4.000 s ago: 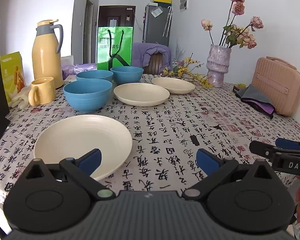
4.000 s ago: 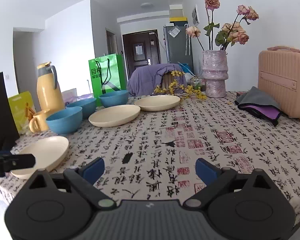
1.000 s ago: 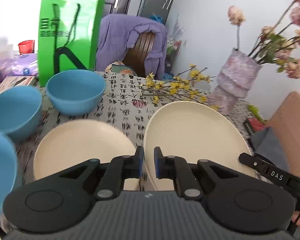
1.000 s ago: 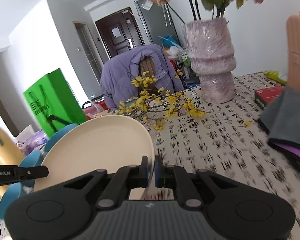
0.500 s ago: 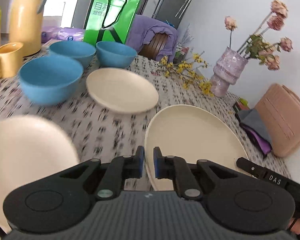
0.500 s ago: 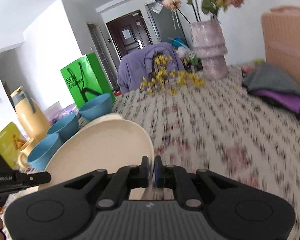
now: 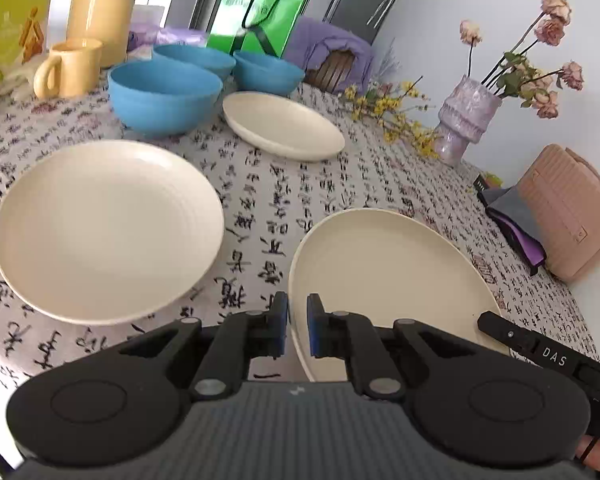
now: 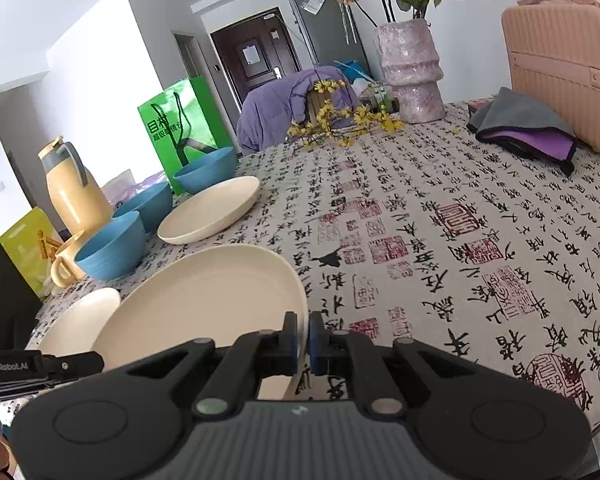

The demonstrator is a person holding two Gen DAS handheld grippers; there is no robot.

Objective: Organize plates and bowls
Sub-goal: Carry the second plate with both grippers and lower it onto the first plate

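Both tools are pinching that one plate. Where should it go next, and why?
Probably carry it sideways over the near plate and lower it on top. The left tool and the right tool are each shut on an edge of the held plate, which is off the tablecloth, and stacking plates tidies them.

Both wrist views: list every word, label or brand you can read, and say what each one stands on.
"DAS": right gripper, on its side bar.
"GenRobot.AI": left gripper, on its side bar.
Green bag: Chinese characters, too blurred to read.
Tablecloth: calligraphy and red seals, not legible.
Yellow box: print unreadable.
Fridge: notes too small.
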